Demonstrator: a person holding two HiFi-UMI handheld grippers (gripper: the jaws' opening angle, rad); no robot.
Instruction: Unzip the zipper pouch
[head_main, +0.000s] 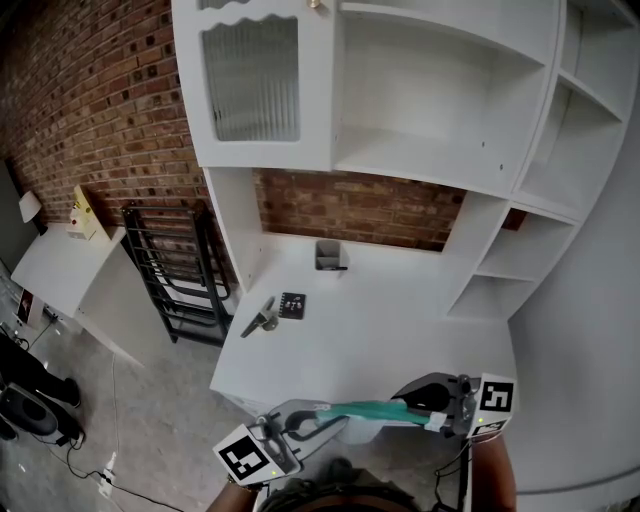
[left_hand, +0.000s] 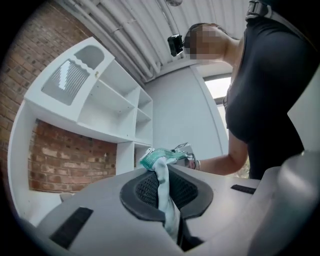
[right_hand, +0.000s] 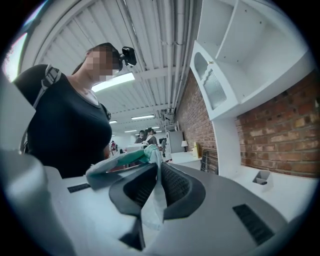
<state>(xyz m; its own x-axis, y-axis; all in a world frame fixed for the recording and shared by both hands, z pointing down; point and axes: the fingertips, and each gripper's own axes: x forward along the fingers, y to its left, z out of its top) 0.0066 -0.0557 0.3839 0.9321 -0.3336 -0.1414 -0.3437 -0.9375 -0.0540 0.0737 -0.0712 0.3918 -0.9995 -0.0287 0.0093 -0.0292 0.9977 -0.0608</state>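
A teal-green zipper pouch (head_main: 372, 411) hangs stretched in the air between my two grippers, in front of the desk's near edge. My left gripper (head_main: 303, 424) is shut on the pouch's left end. In the left gripper view, pale teal fabric (left_hand: 163, 182) is pinched between its dark ribbed pads (left_hand: 145, 190). My right gripper (head_main: 437, 404) is shut on the pouch's right end, and the cloth (right_hand: 152, 197) runs between its pads (right_hand: 175, 185) in the right gripper view. The zipper pull is not visible in any view.
The white desk (head_main: 400, 320) carries a small grey holder (head_main: 331, 256) at the back, a black marker card (head_main: 292, 305) and a grey tool (head_main: 261, 319). White shelves (head_main: 440, 90) rise above it. A black rack (head_main: 175, 275) stands to the left, against the brick wall.
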